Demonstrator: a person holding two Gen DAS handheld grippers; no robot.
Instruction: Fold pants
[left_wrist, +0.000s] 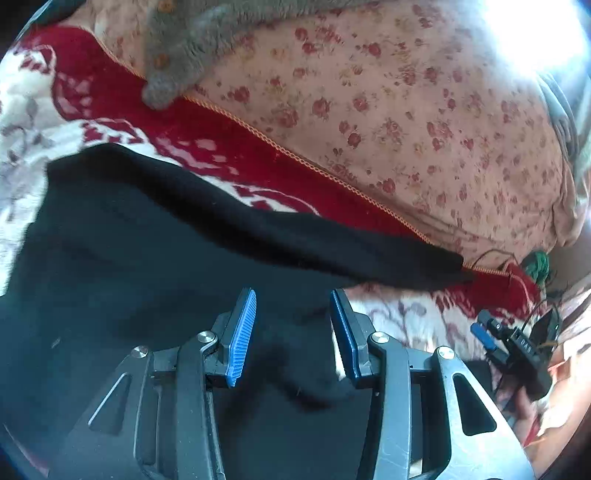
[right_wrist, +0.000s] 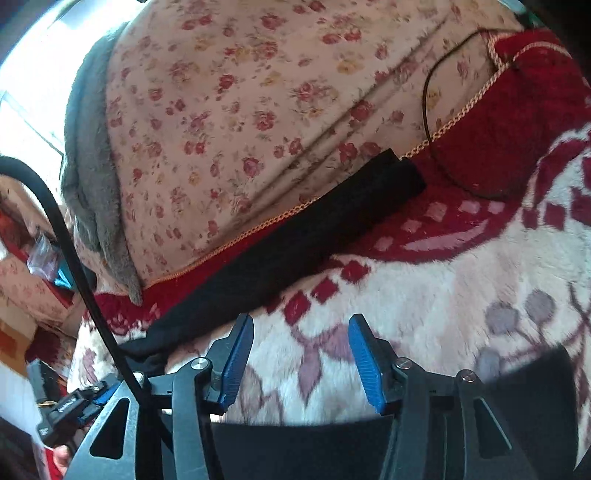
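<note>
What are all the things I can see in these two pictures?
pants: one, black, spread on the blanket, one leg stretched toward the quilt
blanket: one, red and white patterned, under the pants
quilt: one, pink floral, behind the blanket
fleece: one, grey, lying on the quilt
cable: one, black, at the left of the right wrist view
left gripper: one, black with blue pads, open above the pants
right gripper: one, black with blue pads, open above the blanket
</note>
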